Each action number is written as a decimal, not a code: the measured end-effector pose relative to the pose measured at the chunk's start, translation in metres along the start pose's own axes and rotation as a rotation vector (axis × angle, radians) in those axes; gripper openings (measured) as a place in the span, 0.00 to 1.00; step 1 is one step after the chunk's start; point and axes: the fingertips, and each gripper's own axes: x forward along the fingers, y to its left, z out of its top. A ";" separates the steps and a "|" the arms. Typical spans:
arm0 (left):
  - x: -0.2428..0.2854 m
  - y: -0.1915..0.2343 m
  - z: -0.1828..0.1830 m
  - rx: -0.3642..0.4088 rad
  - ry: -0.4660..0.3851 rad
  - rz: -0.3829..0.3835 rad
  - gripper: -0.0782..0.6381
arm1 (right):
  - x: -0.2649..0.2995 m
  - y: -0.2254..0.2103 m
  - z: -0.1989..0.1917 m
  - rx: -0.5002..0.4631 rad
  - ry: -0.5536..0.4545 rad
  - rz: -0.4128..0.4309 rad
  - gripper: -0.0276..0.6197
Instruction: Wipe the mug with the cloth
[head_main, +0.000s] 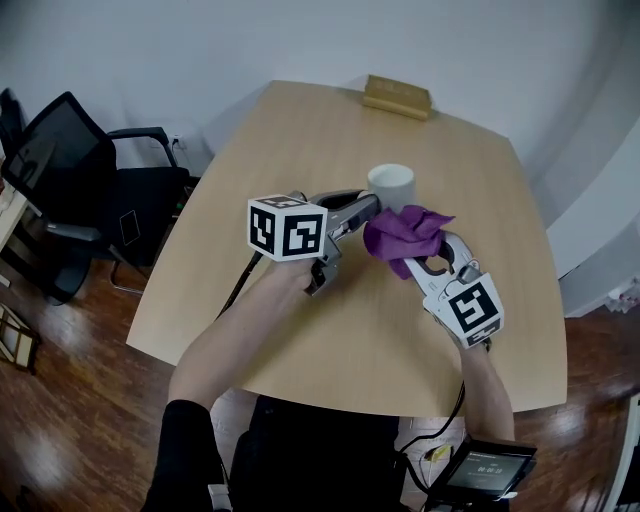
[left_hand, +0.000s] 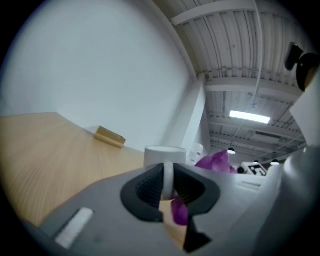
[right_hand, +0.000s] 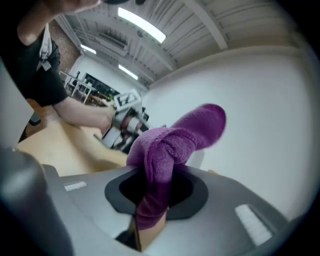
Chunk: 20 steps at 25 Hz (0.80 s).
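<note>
Purple cloth (head_main: 405, 232) pinched in right claw (head_main: 412, 256), forearm stretched toward mug (head_main: 391, 185).

The right gripper (right_hand: 155, 200) has its 2 jaws clamped on a purple cloth (right_hand: 170, 145), which bunches up above them and flops toward the right. Beyond it, at the left, a forearm (right_hand: 82, 112) holds the left gripper (right_hand: 127, 122) over a wooden table (right_hand: 65, 150).
</note>
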 end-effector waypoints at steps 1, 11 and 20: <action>0.002 -0.001 -0.003 0.015 0.015 0.008 0.22 | -0.011 -0.011 0.023 0.004 -0.085 -0.050 0.16; 0.013 -0.037 -0.016 0.119 0.061 -0.075 0.21 | 0.005 -0.018 0.041 -0.048 -0.119 -0.117 0.15; 0.004 -0.026 0.007 0.073 -0.039 -0.062 0.21 | 0.012 0.022 -0.038 -0.051 0.163 0.079 0.15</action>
